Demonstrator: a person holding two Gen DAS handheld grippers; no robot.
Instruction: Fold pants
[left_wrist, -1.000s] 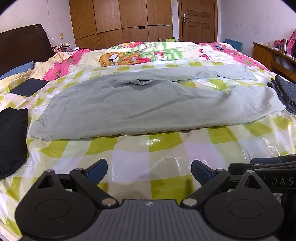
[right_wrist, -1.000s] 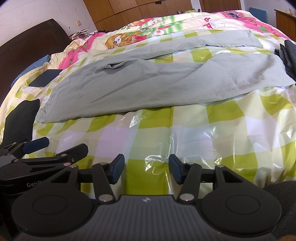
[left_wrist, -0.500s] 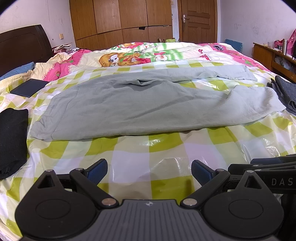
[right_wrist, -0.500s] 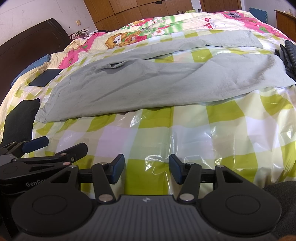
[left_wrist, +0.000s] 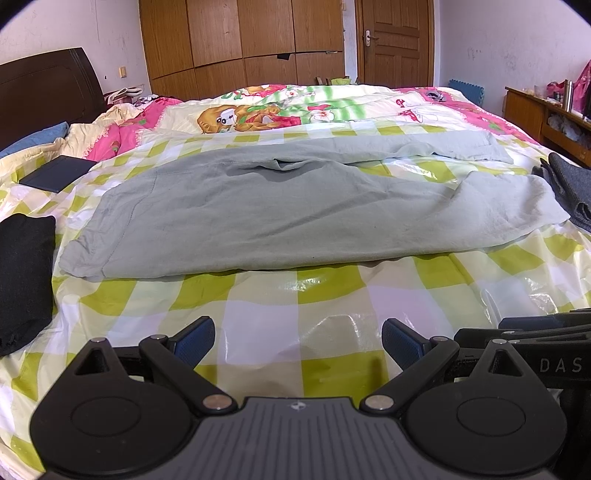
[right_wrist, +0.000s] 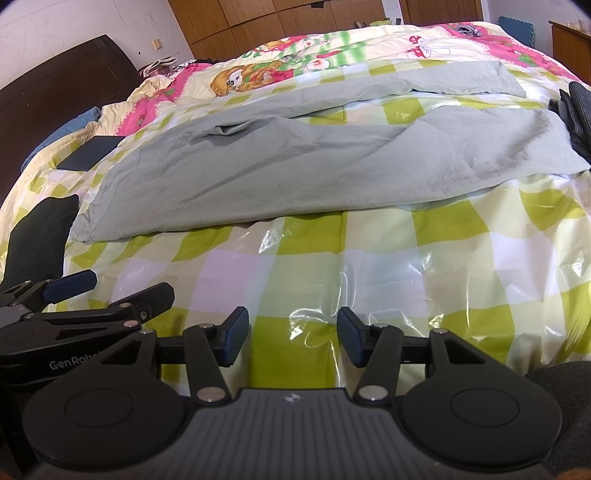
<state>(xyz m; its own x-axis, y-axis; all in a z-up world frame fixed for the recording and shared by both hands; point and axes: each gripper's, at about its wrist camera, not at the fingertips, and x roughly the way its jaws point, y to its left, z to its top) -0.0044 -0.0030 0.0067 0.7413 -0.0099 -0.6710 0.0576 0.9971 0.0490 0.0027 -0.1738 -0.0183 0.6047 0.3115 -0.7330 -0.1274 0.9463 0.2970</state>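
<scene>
Pale grey-green pants (left_wrist: 295, 214) lie spread flat across the bed, waistband to the left and both legs running right, the far leg (left_wrist: 424, 146) behind the near one. In the right wrist view the pants (right_wrist: 314, 166) fill the middle of the bed. My left gripper (left_wrist: 298, 341) is open over the checked plastic cover near the bed's front edge, short of the pants, nothing between its blue pads. My right gripper (right_wrist: 293, 339) is open too, beside the left one, over the same cover and empty. Each gripper shows at the other view's edge.
A black folded garment (left_wrist: 22, 273) lies at the left edge of the bed. A dark grey folded garment (left_wrist: 569, 188) lies at the right. A dark flat book-like thing (left_wrist: 55, 173) sits far left. A cartoon quilt (left_wrist: 295, 110), headboard, wardrobe and door stand behind.
</scene>
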